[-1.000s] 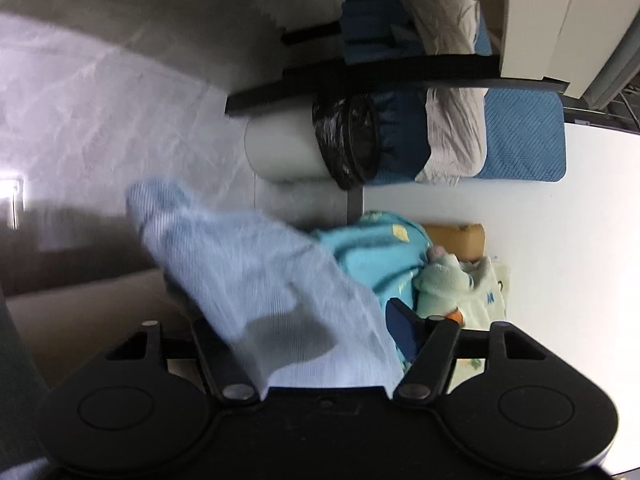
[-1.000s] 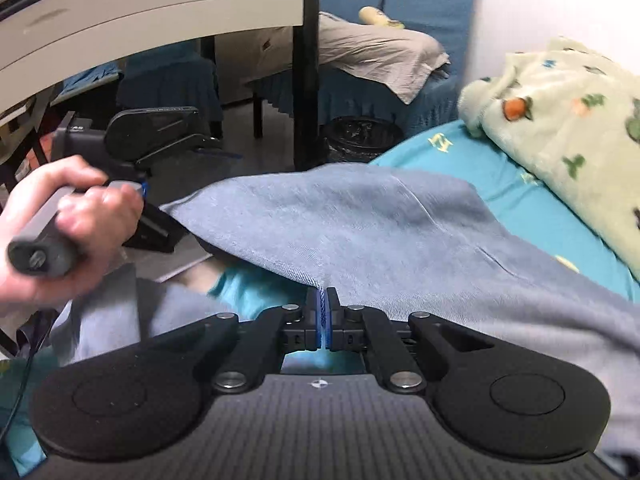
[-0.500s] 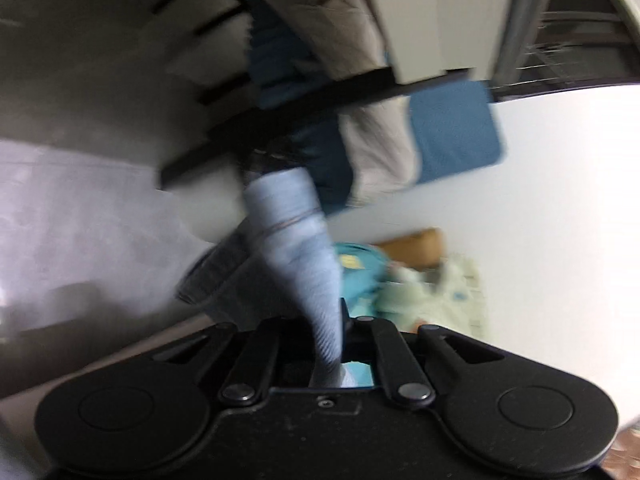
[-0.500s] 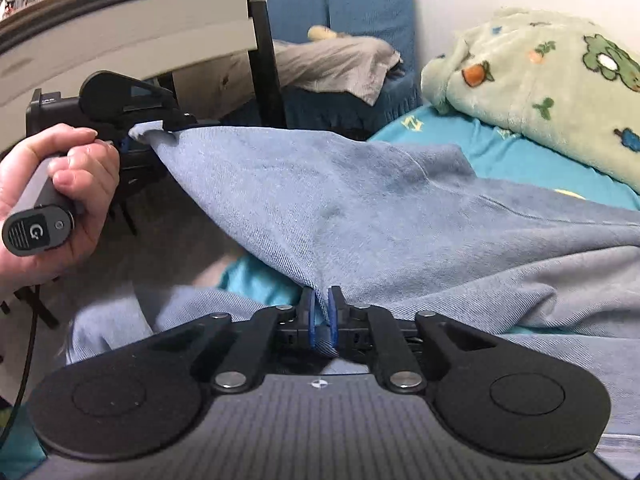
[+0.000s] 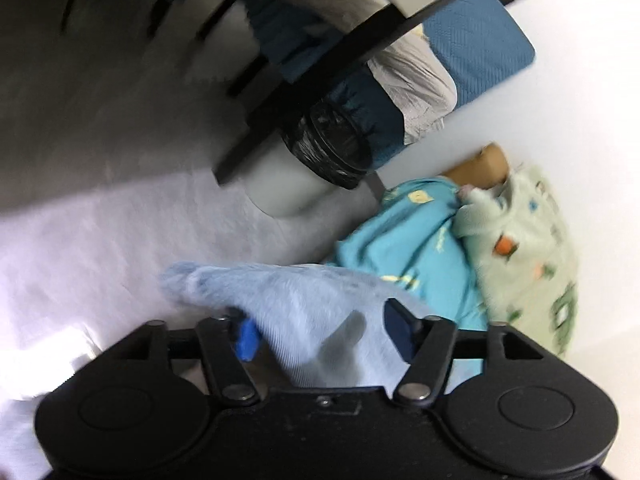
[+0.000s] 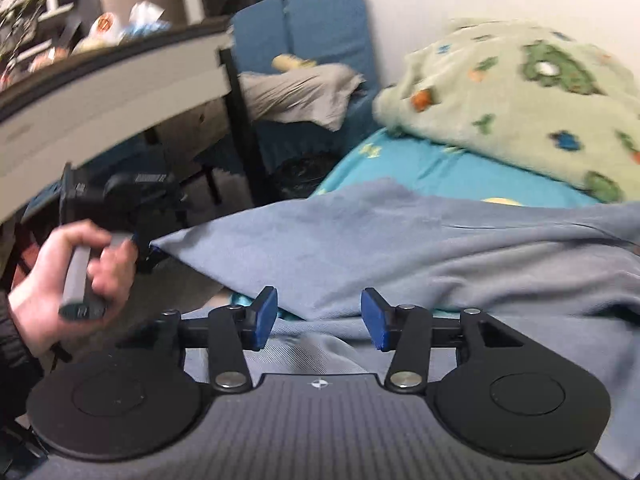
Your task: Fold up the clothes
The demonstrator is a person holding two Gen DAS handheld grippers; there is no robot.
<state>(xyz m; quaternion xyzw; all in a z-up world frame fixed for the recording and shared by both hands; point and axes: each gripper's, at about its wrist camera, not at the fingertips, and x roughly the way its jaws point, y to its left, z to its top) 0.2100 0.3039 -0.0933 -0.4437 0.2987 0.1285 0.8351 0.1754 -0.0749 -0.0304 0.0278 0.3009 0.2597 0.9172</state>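
Observation:
A blue-grey garment point(image 6: 400, 240) lies spread over the turquoise bed sheet point(image 6: 432, 164), folded over on itself. My right gripper point(image 6: 319, 317) hovers at its near folded edge. Its jaws are opening, and the cloth sits just beyond the blue pads point(image 6: 264, 316) without being pinched. In the right wrist view a hand point(image 6: 80, 272) holds my left gripper point(image 6: 136, 200) at the garment's left corner. In the left wrist view that gripper point(image 5: 322, 334) is also opening, with the garment point(image 5: 304, 304) draped loosely between its pads point(image 5: 248, 340), which do not press on it.
A green printed fleece blanket point(image 6: 520, 92) is bunched at the head of the bed. A bin with a black liner point(image 5: 328, 148) stands on the floor beside a black desk leg point(image 6: 244, 128). A blue chair point(image 6: 320, 32) holds beige cloth point(image 6: 300, 92).
Both grippers were shut on the garment half a second ago and have since opened and let it go. The cloth has dropped onto the bed. The left view has rolled.

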